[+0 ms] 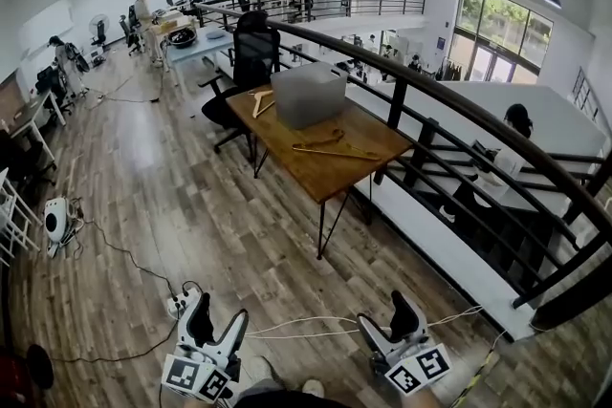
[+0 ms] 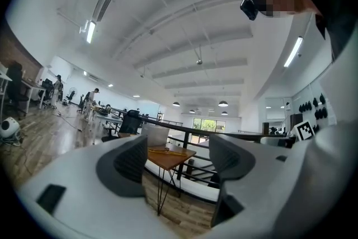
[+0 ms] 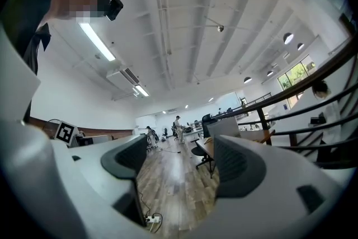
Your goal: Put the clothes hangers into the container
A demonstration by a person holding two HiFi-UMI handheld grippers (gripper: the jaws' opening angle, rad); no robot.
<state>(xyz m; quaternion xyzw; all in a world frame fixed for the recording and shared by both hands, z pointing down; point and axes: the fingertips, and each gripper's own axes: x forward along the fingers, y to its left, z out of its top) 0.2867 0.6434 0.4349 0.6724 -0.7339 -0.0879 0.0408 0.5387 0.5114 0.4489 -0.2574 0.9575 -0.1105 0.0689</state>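
Progress looks nil, by my judgement: the hangers [image 1: 330, 146] I can see lie on the table [image 1: 335, 175], none visibly inside the container [image 1: 308, 94]. My left gripper [image 1: 216, 315] and right gripper [image 1: 390, 320] both have their fingers spread wide, with only plank floor [image 1: 191, 205] between them. The table stands well ahead of the fingertips, warm wood on thin metal legs. The container is a frosted, boxy plastic tub. Slim brownish hangers rest on its side nearer my fingers, and a pale wooden hanger [image 1: 260, 102] sits just beside it, leftward. All the picking remains.
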